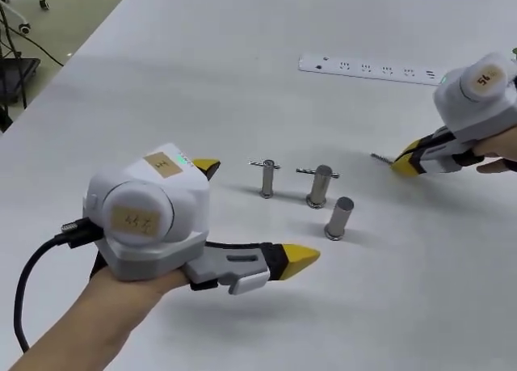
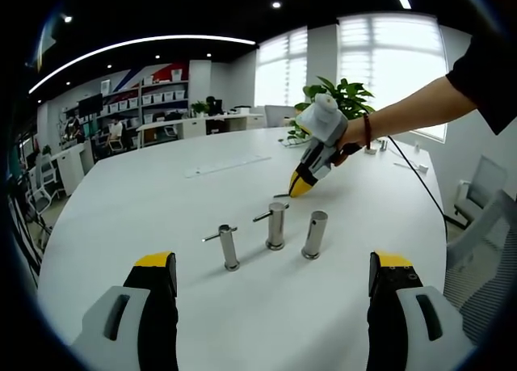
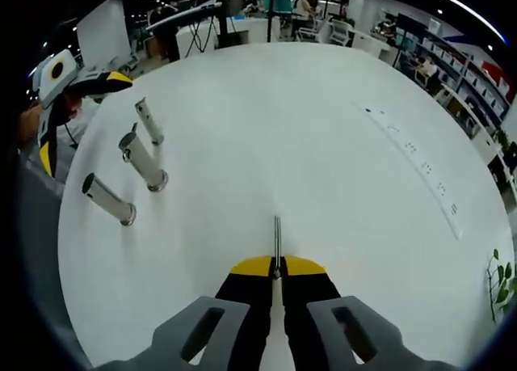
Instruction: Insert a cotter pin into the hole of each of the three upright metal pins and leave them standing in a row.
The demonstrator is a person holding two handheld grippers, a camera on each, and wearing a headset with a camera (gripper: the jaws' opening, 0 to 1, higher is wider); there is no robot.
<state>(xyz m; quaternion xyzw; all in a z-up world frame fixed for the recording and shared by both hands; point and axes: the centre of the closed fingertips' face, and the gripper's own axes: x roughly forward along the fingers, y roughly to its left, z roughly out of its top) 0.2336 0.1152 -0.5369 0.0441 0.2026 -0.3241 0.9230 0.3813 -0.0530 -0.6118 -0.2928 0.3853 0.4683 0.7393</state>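
Three upright metal pins stand in a row on the white table (image 1: 202,80). The far-left pin (image 1: 266,179) and the middle pin (image 1: 320,186) each carry a cotter pin through the top. The third pin (image 1: 339,218) has none. My right gripper (image 1: 401,162) hovers right of the row, shut on a cotter pin (image 3: 276,240) that sticks out from its tips (image 1: 381,157). My left gripper (image 1: 254,213) is open in front of the row, with nothing between its jaws; in its own view the three pins (image 2: 275,225) stand ahead between the fingers.
A white power strip (image 1: 367,69) lies on the table beyond the pins. A cable (image 1: 32,274) trails from the left gripper. Office desks and shelves (image 2: 153,104) stand far behind the table.
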